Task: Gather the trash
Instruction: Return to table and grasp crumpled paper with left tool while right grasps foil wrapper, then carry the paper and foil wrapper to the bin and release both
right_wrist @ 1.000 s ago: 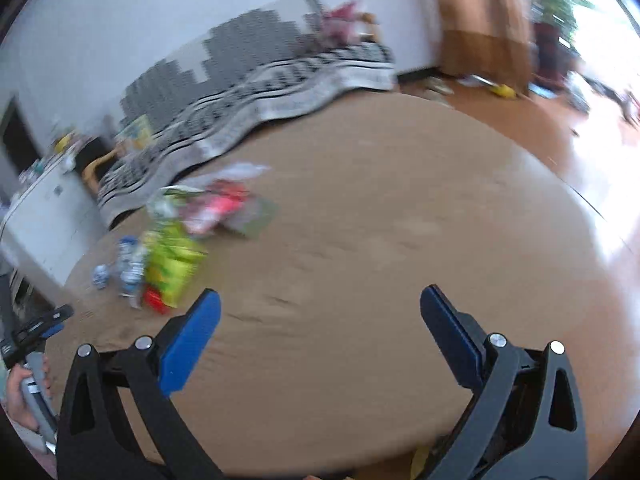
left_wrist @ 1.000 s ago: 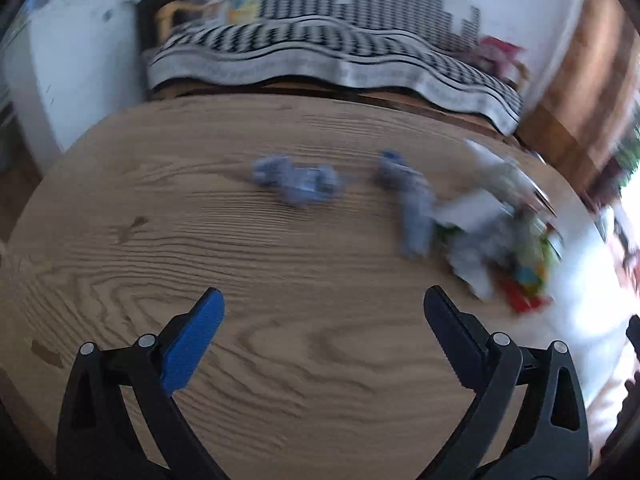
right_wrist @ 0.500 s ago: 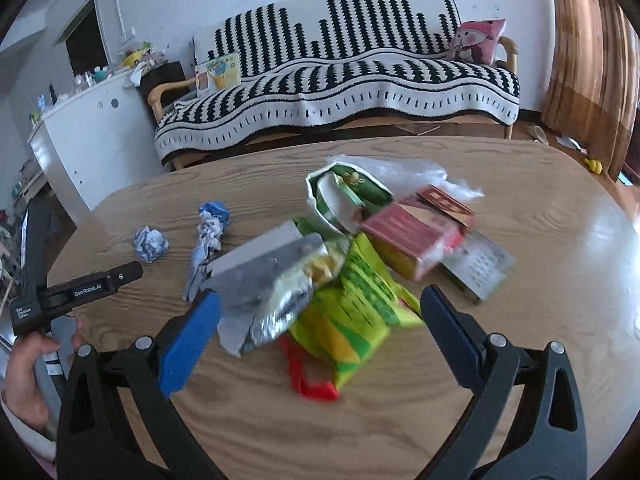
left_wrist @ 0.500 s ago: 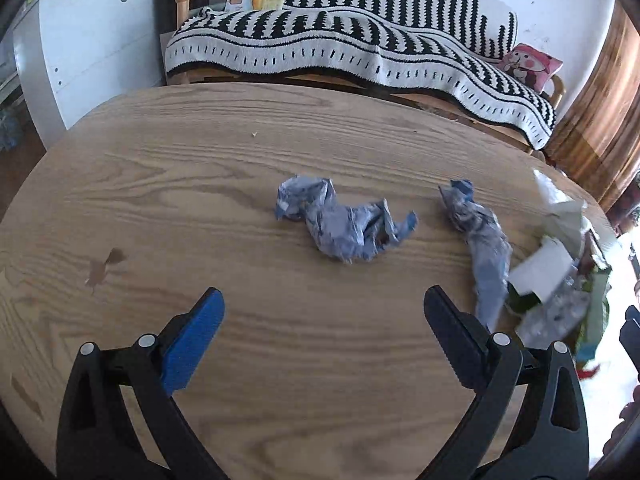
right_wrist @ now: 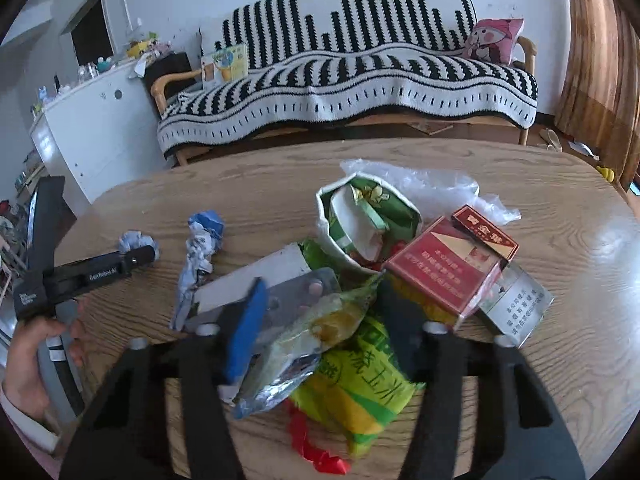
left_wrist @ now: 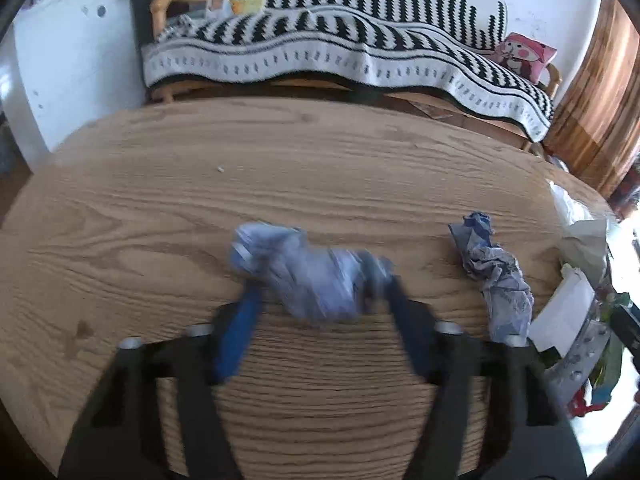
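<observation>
Behind the oval wooden table point(left_wrist: 320, 168) stands a sofa point(right_wrist: 360, 80) under a black-and-white striped blanket. On the left side of the table, the left gripper point(left_wrist: 320, 296) has its two fingers around a crumpled blue-grey paper wad point(left_wrist: 304, 276) — blur hides whether they pinch it — and a second crumpled wad point(left_wrist: 496, 276) lies apart, nearer the right edge. The right gripper point(right_wrist: 320, 304) stands with fingers half spread around a silver foil wrapper point(right_wrist: 296, 320) in the trash pile — green-yellow snack bag point(right_wrist: 360, 392), red cigarette box point(right_wrist: 448, 272), paper cup point(right_wrist: 360, 220).

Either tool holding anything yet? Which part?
Left tool closes around the crumpled paper's middle; right tool closes around the foil wrapper. Grip unconfirmed: blurred.
</observation>
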